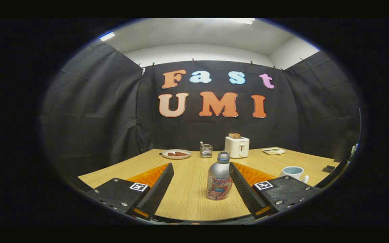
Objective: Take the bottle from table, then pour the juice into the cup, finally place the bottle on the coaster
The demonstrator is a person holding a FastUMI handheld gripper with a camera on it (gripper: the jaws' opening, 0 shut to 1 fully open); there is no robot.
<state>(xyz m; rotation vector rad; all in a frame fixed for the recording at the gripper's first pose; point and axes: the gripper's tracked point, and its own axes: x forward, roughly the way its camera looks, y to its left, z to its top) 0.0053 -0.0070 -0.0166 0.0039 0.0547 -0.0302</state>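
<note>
**Bottle standing between spread fingers on the wooden table**

Nearest the lens we see the gripper [201,184], its two fingers spread wide apart and pressing on nothing. Reading from the left, we meet first the left finger [154,189], which reaches forward over the table [187,199], a light wood-grain surface. Well beyond this finger, near the table's far edge, lies a plate [176,154] carrying something reddish-brown; we cannot tell what it is. To the right of the plate stands a small wire holder [206,150] with an item in it too small to identify.

Between the fingers stands the bottle [219,178], upright on the table, silver with a colourful printed wrap on its lower body and a screw cap at the top. It sits much closer to the right finger [245,187] than to the left one; whether it touches that finger we cannot tell. Beyond the bottle, at the far edge, we note a white toaster [237,147] with a slice of toast [234,135] standing out of its slot. Right of the toaster lies a shallow tray [274,151] with small contents. Just past the right finger stands the cup [293,172], pale, with a handle, upright on the table.
</note>
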